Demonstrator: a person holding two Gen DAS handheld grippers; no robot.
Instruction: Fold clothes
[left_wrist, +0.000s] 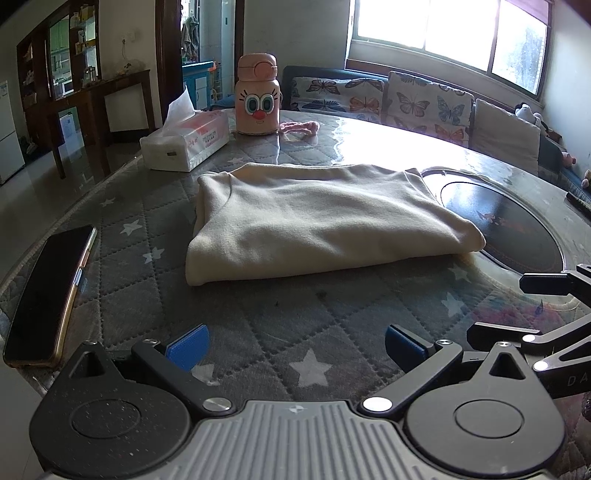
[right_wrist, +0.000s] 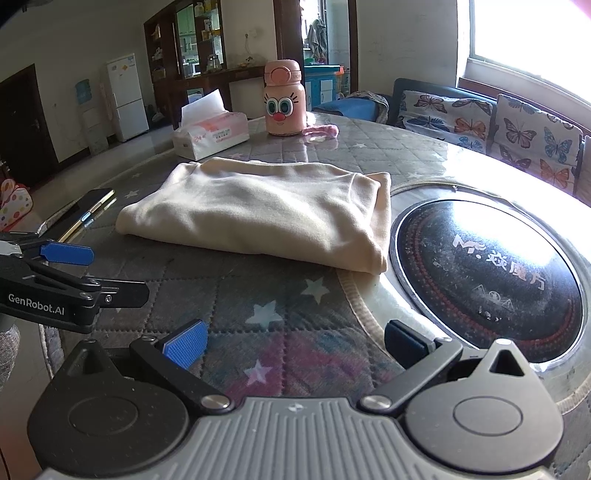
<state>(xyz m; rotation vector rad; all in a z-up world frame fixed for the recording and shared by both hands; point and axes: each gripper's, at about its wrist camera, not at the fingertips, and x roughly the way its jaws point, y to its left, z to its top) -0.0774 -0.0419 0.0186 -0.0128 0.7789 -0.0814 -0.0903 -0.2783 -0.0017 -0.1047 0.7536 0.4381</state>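
Note:
A cream garment lies folded into a thick rectangle on the round quilted table; the right wrist view shows the same garment from its other side. My left gripper hovers low over the table in front of the garment, open, with nothing between its blue pads. My right gripper is also open and empty, short of the garment's near right corner. The left gripper shows from the side at the left edge of the right wrist view. The right gripper pokes in at the right edge of the left wrist view.
A phone lies near the table's left rim. A tissue pack, a pink cartoon bottle and a pink strap stand behind the garment. A black induction hob is set into the table at the right. A butterfly-print sofa runs under the window.

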